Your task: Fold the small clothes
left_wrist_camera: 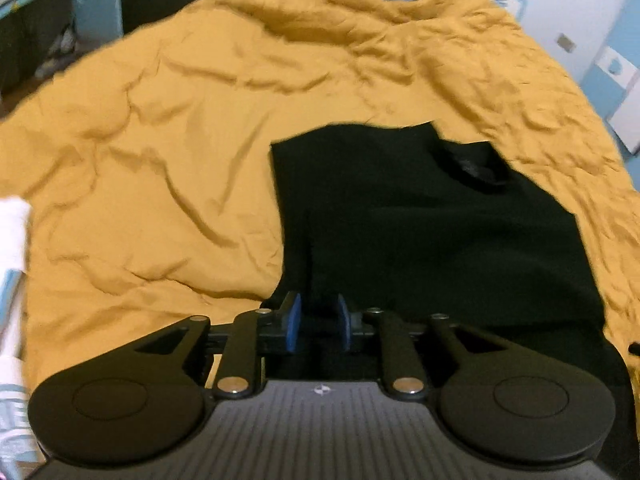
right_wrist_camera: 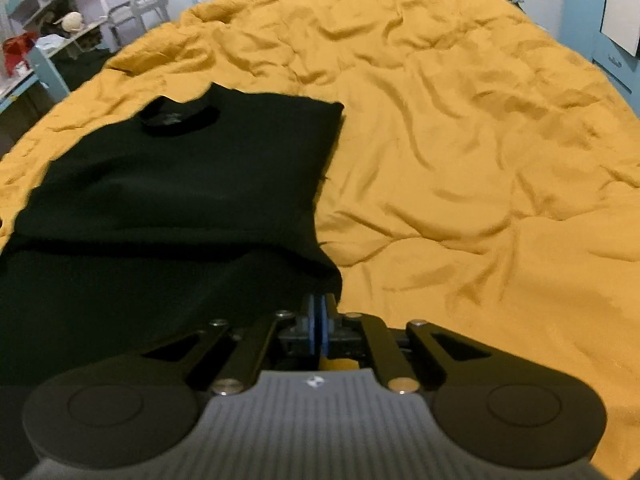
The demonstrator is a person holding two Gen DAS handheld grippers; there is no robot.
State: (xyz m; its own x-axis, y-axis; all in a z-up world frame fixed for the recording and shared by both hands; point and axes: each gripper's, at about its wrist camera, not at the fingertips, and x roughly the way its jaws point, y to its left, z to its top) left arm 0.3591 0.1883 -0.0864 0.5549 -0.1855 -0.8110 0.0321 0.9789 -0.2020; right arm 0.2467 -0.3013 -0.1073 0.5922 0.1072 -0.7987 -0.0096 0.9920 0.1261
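Note:
A black T-shirt (left_wrist_camera: 432,232) lies flat on a mustard-yellow bedspread (left_wrist_camera: 160,160), collar at the far end, sides folded in. My left gripper (left_wrist_camera: 318,324) is at the shirt's near left hem; its blue pads stand a little apart with black cloth between them, and I cannot tell if they grip it. In the right wrist view the shirt (right_wrist_camera: 180,184) lies to the left. My right gripper (right_wrist_camera: 319,322) has its pads pressed together at the shirt's near right hem corner, pinching the cloth and lifting it slightly.
The bedspread (right_wrist_camera: 460,160) spreads wrinkled to the right and far side. White folded cloth (left_wrist_camera: 12,240) lies at the left edge. Shelves and a desk (right_wrist_camera: 48,40) stand beyond the bed on the left. Blue-and-white walls (left_wrist_camera: 600,40) are behind.

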